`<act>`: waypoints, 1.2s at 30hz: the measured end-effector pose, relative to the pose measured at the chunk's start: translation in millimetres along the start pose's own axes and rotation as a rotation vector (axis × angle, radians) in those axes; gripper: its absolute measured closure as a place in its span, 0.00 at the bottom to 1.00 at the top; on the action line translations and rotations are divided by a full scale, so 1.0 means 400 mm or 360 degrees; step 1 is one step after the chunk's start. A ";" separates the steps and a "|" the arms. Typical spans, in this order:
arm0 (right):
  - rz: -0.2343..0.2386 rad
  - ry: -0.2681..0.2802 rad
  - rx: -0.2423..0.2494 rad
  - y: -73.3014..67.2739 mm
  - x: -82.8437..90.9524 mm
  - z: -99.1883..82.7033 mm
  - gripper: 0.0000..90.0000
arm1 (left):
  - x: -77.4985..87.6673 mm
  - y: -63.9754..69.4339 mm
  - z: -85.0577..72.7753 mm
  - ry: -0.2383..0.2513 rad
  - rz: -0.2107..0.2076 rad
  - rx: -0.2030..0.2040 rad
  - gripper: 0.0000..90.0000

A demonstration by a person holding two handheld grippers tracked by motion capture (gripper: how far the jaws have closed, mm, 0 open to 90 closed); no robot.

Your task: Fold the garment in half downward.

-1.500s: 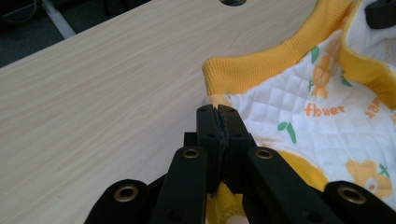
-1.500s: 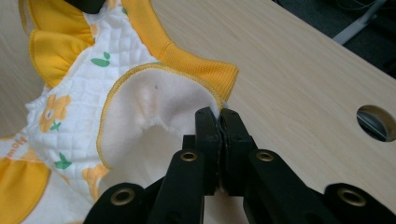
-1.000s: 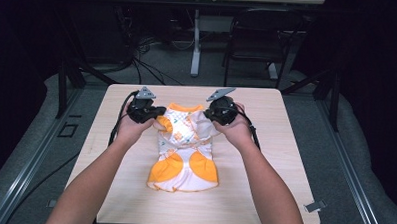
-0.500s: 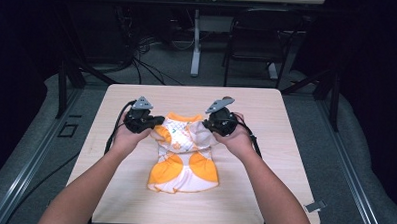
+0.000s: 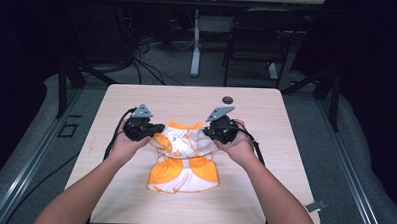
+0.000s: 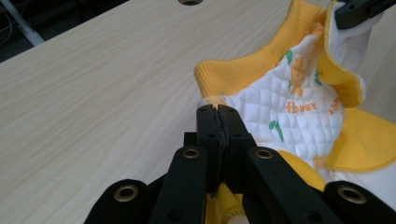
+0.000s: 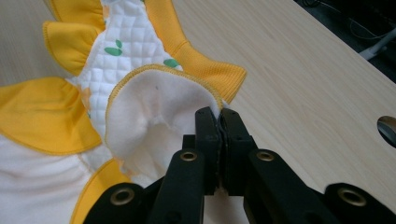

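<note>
Both grippers are pinching a small orange and white garment (image 5: 183,156) that lies near the middle of a pale wooden table (image 5: 263,194). From above, the left gripper (image 5: 155,130) and right gripper (image 5: 209,132) face each other across the top end of the garment, each held in a hand with the forearm reaching in from the bottom edge. That top end is lifted off the table between them, while the lower part lies flat toward the person.

Seen along the left gripper (image 6: 217,114), its two black jaws are pressed together on the garment's edge, where white quilted cloth printed with orange lettering and small green marks meets a ribbed orange band. Just what fold is caught sits behind the jaws. A black jaw of the other gripper is cut off at the top right corner.

Seen along the right gripper (image 7: 218,116), the jaws are closed on the rim of a rounded flap showing its fuzzy white inner side.

A small dark round hole (image 5: 227,99) sits in the table beyond the grippers.
</note>
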State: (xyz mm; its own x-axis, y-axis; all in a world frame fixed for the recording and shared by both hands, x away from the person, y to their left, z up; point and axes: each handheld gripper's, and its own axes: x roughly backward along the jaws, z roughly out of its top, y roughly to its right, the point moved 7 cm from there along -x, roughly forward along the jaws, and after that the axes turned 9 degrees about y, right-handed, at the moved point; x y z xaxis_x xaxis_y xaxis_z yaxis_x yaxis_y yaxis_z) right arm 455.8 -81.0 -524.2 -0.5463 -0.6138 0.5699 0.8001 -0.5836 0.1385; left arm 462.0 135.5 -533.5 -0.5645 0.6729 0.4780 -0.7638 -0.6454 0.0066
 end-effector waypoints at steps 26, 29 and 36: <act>0.0088 -0.0058 -0.0011 -0.061 0.010 -0.067 0.96 | 0.015 0.059 -0.072 -0.0028 -0.0105 -0.0016 0.99; 0.0106 -0.0066 -0.0028 -0.068 0.010 -0.078 0.96 | 0.014 0.067 -0.082 -0.0042 -0.0115 -0.0024 0.99; 0.0129 -0.0058 -0.0017 -0.086 0.020 -0.078 0.96 | 0.025 0.077 -0.083 -0.0019 -0.0140 -0.0030 0.98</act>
State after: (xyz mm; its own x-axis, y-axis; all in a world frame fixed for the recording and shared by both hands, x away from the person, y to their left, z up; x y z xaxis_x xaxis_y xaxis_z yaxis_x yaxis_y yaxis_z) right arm 416.0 -82.2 -549.5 -0.4705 -0.6396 0.6079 0.8385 -0.5386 0.0823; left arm 422.3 134.4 -557.6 -0.4913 0.7225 0.4865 -0.8161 -0.5770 0.0327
